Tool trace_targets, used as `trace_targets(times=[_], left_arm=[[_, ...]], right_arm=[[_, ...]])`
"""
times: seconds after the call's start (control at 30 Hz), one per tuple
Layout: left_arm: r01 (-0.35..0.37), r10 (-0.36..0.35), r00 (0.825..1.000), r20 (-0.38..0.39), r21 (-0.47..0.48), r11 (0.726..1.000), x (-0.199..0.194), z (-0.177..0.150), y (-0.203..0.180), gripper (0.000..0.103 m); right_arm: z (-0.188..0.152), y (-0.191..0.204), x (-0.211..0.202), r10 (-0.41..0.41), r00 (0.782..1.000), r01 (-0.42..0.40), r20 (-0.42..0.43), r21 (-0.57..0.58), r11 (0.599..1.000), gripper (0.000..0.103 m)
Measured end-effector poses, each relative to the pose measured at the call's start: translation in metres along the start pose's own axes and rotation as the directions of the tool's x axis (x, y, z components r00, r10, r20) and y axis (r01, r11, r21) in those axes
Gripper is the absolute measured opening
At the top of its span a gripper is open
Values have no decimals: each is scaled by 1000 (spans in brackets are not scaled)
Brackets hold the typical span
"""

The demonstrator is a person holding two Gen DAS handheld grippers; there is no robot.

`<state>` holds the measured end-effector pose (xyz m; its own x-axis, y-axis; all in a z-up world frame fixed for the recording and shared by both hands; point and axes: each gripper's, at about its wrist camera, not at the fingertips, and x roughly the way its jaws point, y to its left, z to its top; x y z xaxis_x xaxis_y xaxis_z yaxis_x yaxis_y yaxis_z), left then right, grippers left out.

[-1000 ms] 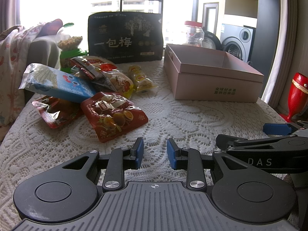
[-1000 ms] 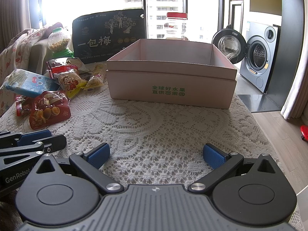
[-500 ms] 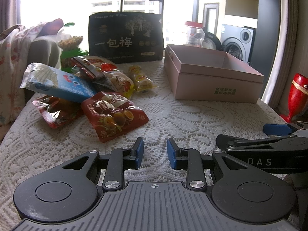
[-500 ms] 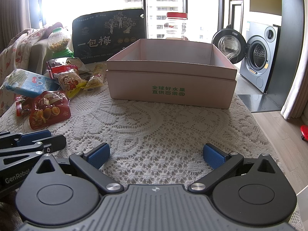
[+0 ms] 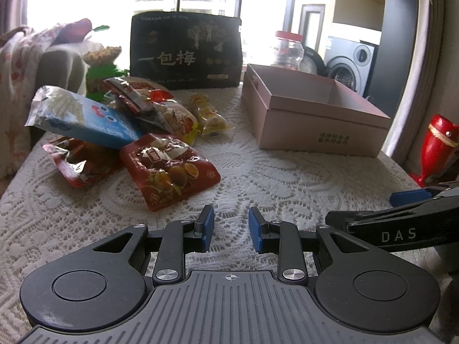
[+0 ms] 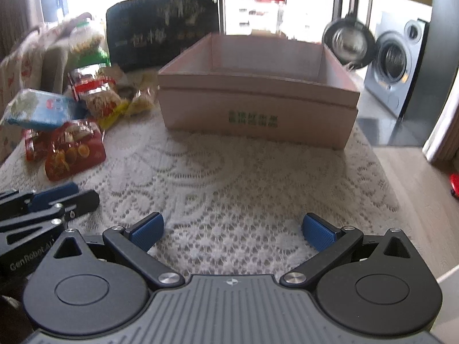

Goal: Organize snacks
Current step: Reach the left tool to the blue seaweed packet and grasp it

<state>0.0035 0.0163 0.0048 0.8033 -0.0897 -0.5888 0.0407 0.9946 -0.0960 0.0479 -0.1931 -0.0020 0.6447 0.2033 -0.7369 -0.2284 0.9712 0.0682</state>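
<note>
Currently left wrist view: left tongs (image 5: 231, 226) narrowly parted, empty, over lace desk (image 5: 287, 177); snack pile (image 5: 134, 132) at 10 o'clock, pink box (image 5: 312, 120) at 1. Right wrist view: right tongs (image 6: 233, 230) spread wide, empty; box at 12, snacks at 10.

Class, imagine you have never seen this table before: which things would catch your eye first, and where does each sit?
The eye goes first to the bright heap of snack packets on the left of the lace-covered table, with a red packet nearest the camera. To the right sits an open pink box; what shows of its inside is bare. A big black bag with pale lettering stands upright behind them, near the window.
</note>
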Motion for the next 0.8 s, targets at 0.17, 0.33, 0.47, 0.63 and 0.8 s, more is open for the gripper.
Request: trace_targets(times=[0.17, 0.33, 0.47, 0.63, 0.8], left_arm=[[117, -122, 991, -57, -85, 989, 3, 12, 29, 26], [6, -16, 998, -67, -139, 990, -13, 47, 52, 25], [38, -20, 986, 164, -111, 993, -36, 92, 82, 25], [-76, 118, 955, 271, -160, 984, -20, 141, 131, 25], [-34, 56, 992, 113, -188, 982, 30, 152, 171, 25]], right_arm=[[0, 3, -2, -11, 1000, 11, -12, 2, 1000, 103], [5, 10, 1, -29, 999, 29, -23, 4, 1000, 103], [6, 27, -7, 21, 999, -19, 30, -52, 998, 86], [18, 54, -17, 162, 983, -154, 81, -95, 983, 86], [38, 75, -17, 241, 965, -227, 107, -130, 965, 86]])
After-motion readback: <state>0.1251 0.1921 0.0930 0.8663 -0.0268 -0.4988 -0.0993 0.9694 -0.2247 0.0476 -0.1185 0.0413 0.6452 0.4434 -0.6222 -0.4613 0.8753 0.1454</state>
